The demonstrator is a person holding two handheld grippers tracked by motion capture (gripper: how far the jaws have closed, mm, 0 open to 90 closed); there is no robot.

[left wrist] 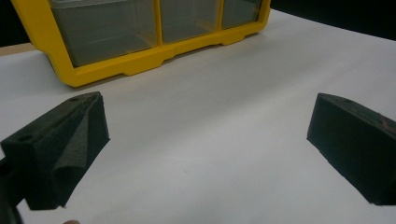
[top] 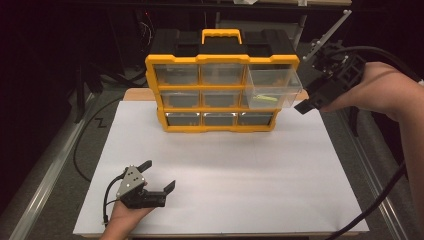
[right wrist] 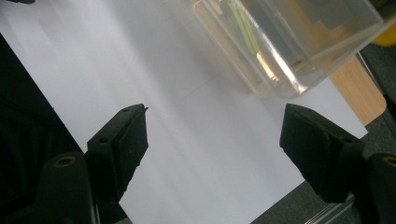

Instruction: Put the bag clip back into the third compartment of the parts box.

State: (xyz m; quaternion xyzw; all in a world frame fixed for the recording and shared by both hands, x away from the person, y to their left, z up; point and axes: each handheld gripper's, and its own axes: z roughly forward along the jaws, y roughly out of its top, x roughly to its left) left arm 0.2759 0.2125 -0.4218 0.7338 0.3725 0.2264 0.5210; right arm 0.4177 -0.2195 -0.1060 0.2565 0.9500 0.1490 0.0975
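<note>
Organiser: one yellow-and-black drawer cabinet (top: 222, 65) stands at the far edge of the white sheet (top: 225, 175), near its middle, with one yellow carry handle (top: 221, 35) on top.
Drawers: nine clear drawers in three rows of three; eight sit flush in their frames.
Open drawer: one, the top-row drawer (top: 272, 87) on the right, is pulled well out past the cabinet front and overhangs the sheet's far right corner; the right gripper view shows its clear front corner (right wrist: 280, 56) from close by.
Contents: yellow-green pieces (top: 264, 98) lie on the floor of the open drawer; how many cannot be told.
Right gripper: one, the right gripper (top: 311, 102) hangs in the air just beside the open drawer's right front corner, past the sheet's right edge; its jaws stand wide apart, nothing between them, apart from the drawer.
Left gripper: one, the left gripper (top: 160, 175) rests at the near left corner of the sheet, pointing toward the cabinet; its jaws are spread wide with only bare sheet between them.
Cables: one black cable trails from each gripper, two in all.
</note>
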